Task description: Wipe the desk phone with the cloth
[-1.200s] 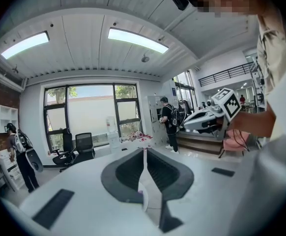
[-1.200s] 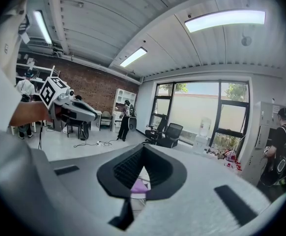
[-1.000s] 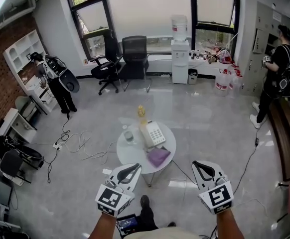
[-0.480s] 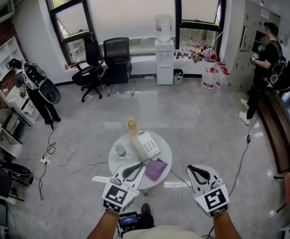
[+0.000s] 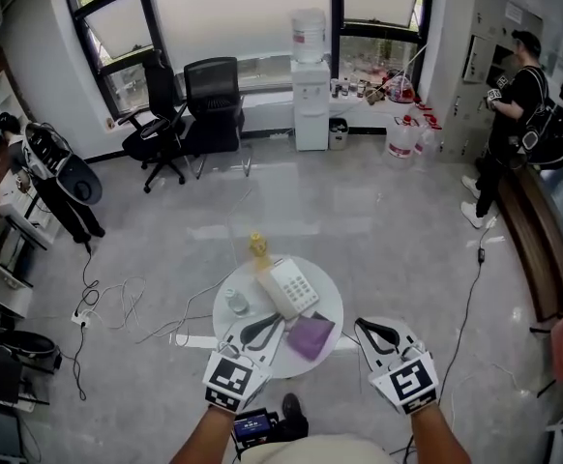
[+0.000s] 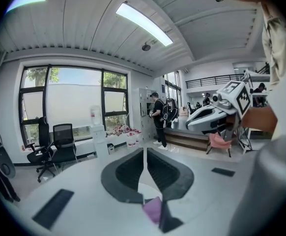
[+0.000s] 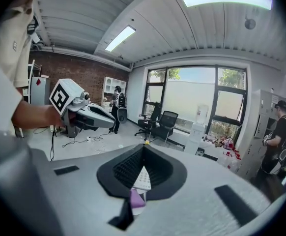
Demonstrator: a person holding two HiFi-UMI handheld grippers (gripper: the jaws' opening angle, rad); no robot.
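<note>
- Quick count: one round table, one desk phone, one cloth, one yellow bottle, one little clear jar, and two tongs.
- The phone's a white one with a grid of grey keys. The handset sits in its cradle along one long side. It lies at a slant, pretty much in the middle of the table.
- The cloth is purple and folded into a rough square. It's at the table's near edge, just beside the phone's near end; can't tell if they touch.
- The bottle stands at the far edge and the jar is by the left edge.
- The left gripper has its jaws pressed together with nothing in them, hovering over the near-left edge beside the cloth.
- The right gripper is closed up and empty too, just off the near-right edge, over the floor.
</note>
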